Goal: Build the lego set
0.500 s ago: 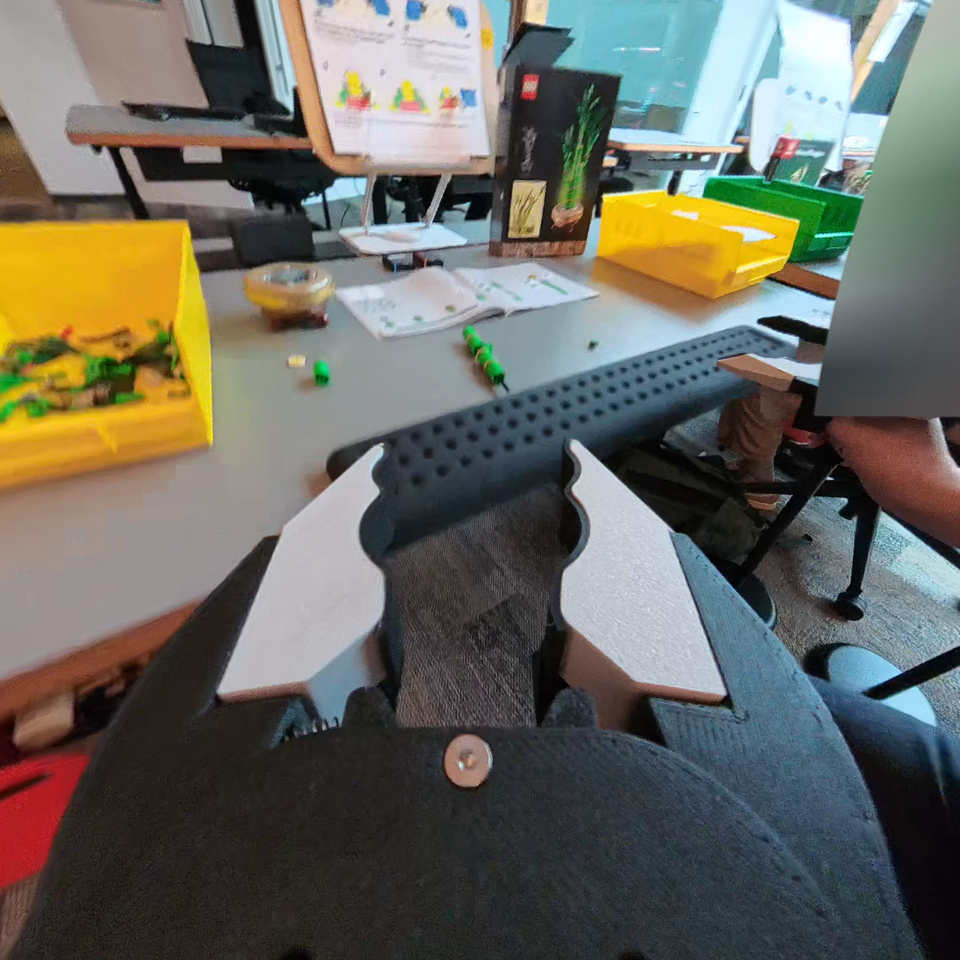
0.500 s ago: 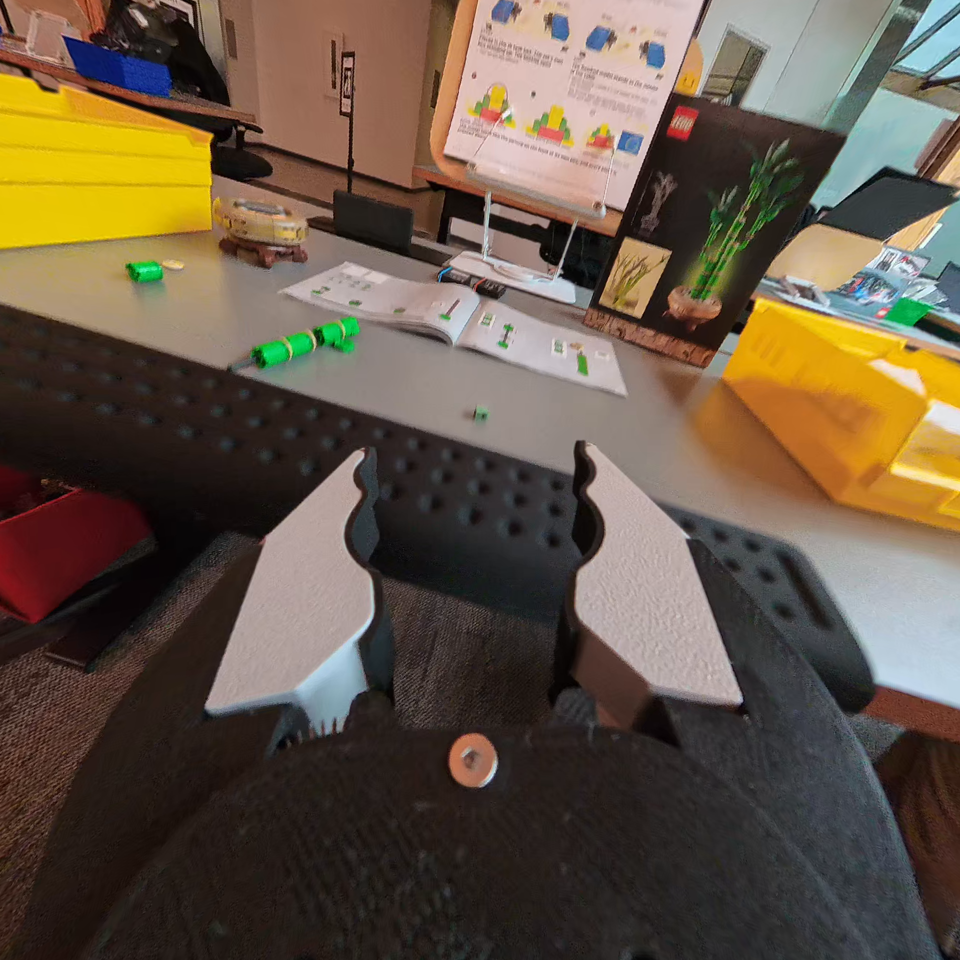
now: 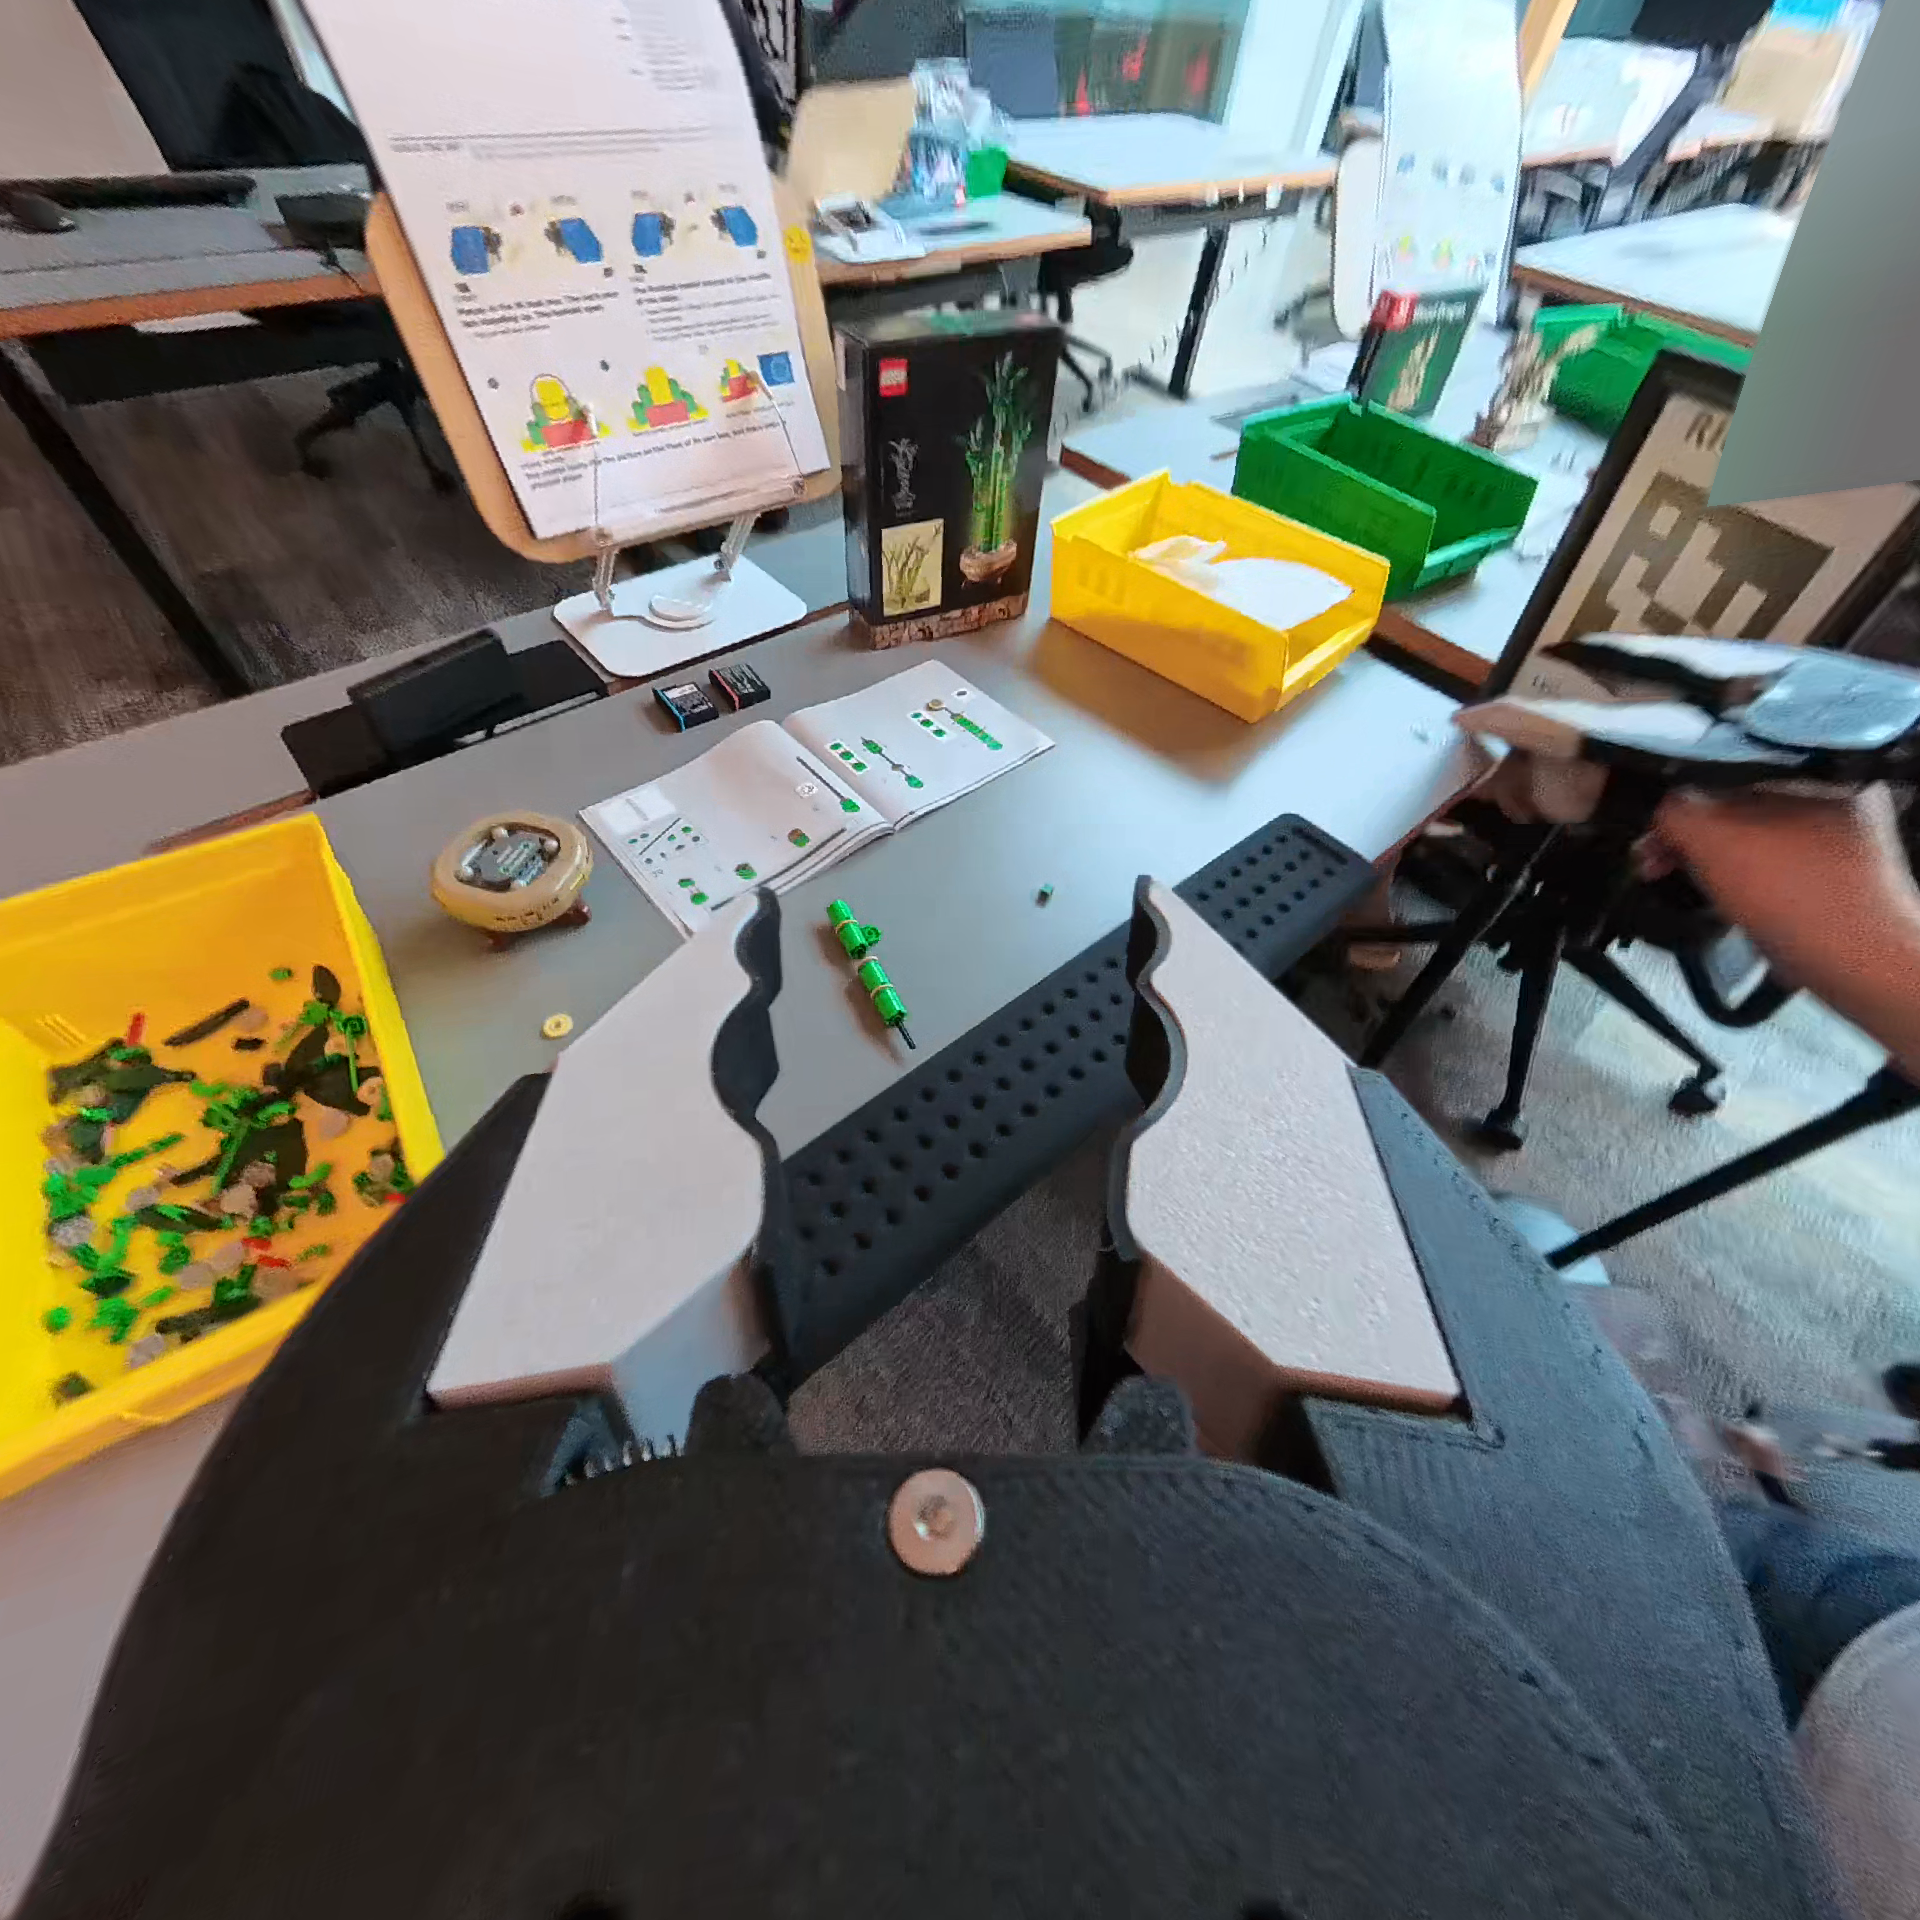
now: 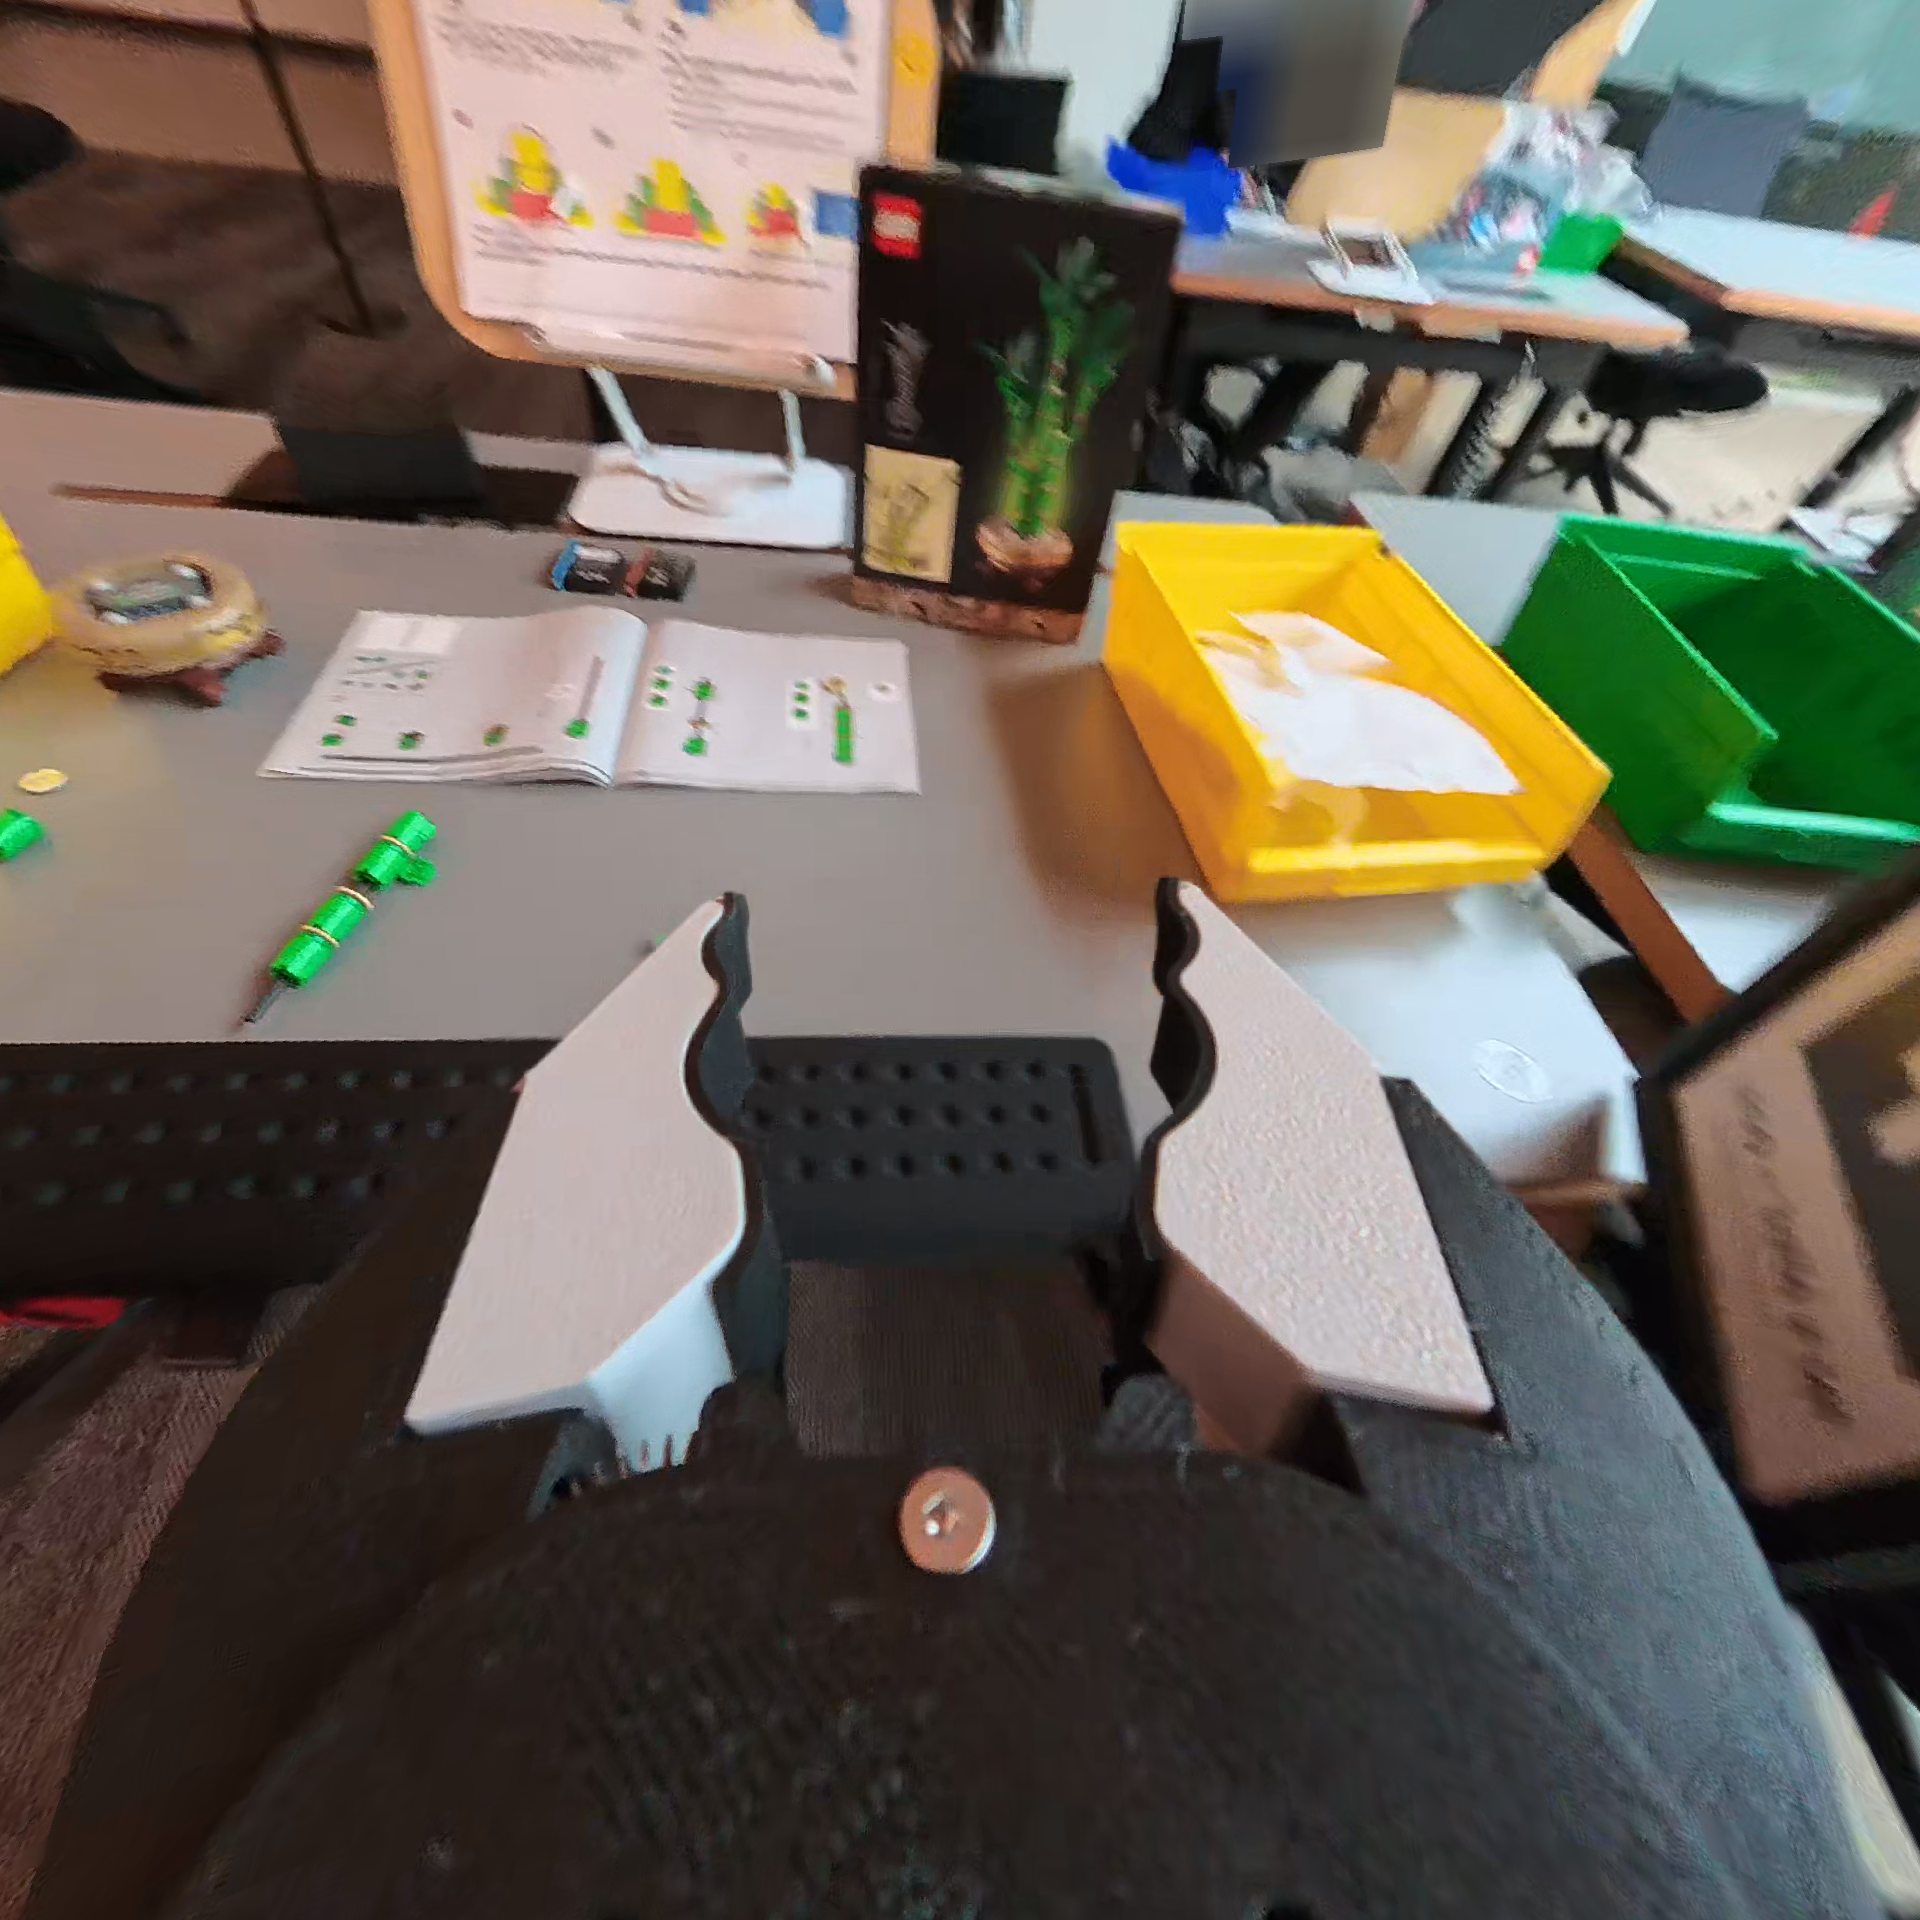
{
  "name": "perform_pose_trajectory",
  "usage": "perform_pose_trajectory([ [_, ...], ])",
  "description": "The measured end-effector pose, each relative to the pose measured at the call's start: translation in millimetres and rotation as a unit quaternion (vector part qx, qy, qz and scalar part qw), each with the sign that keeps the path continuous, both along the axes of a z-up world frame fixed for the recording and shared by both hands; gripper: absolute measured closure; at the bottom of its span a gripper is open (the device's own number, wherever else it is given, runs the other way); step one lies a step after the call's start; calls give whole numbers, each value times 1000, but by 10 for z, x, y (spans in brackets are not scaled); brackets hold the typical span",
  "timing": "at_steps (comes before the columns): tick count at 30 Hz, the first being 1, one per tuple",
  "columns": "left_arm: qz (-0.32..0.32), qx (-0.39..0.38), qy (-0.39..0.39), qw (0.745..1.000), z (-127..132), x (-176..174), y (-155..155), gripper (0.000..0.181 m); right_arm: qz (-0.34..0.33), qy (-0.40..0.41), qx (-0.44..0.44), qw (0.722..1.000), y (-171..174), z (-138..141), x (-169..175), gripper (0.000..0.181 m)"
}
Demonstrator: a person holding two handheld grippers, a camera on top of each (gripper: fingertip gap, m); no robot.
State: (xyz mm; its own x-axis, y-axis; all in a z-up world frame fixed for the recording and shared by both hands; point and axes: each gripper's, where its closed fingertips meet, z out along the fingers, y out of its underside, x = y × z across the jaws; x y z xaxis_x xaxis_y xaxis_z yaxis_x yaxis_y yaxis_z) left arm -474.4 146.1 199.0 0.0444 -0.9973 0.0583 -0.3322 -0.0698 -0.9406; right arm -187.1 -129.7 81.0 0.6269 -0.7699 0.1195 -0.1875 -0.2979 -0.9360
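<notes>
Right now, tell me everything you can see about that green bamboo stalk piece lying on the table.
The green bamboo stalk is a short rod of shiny green cylindrical segments, plastic by the look, with thin yellowish rings between them and a small green stub off one side near its far end. A thin dark axle pokes out of its near end. It lies flat on the grey table, just short of the open instruction booklet. Neither hand-held gripper touches it.

Both wrist views overlook the table (image 3: pixel 1091 831) obliquely.
</notes>
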Motion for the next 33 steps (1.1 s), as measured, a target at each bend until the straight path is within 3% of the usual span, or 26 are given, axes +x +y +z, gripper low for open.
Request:
perform_pose_trajectory([
  [3, -25, 15, 25, 999, 205, 227, -55, 113, -34, 35, -47, 998, -394, 189, 42, 103],
  [7, -27, -8, 45, 999, 191, 545, -145, 105, -39, 58, -63, 995, -572, 314, 230, 101],
  [14, 56, 1, 34, 998, 202, 923, -85, 104, 18, 74, -87, 993, -346, 355, 904, 97],
  [18, 109, 63, 33, 991, 442, 712, 27, 103, 72, 53, -88, 992, -24, 427, 1024, 98],
  [22, 167, 47, 68, 982, 353, 248, 115, 98, 129, 27, -127, 983, 469, 299, 860, 98],
  [26, 210, 77, 114, 968, 174, -217, 210, 98, 192, 37, -127, 972, 1080, 197, 429, 97],
  [33, 245, 27, 102, 964, 90, -472, 142, 96, 300, 32, -141, 943, 1761, 170, -408, 93],
])
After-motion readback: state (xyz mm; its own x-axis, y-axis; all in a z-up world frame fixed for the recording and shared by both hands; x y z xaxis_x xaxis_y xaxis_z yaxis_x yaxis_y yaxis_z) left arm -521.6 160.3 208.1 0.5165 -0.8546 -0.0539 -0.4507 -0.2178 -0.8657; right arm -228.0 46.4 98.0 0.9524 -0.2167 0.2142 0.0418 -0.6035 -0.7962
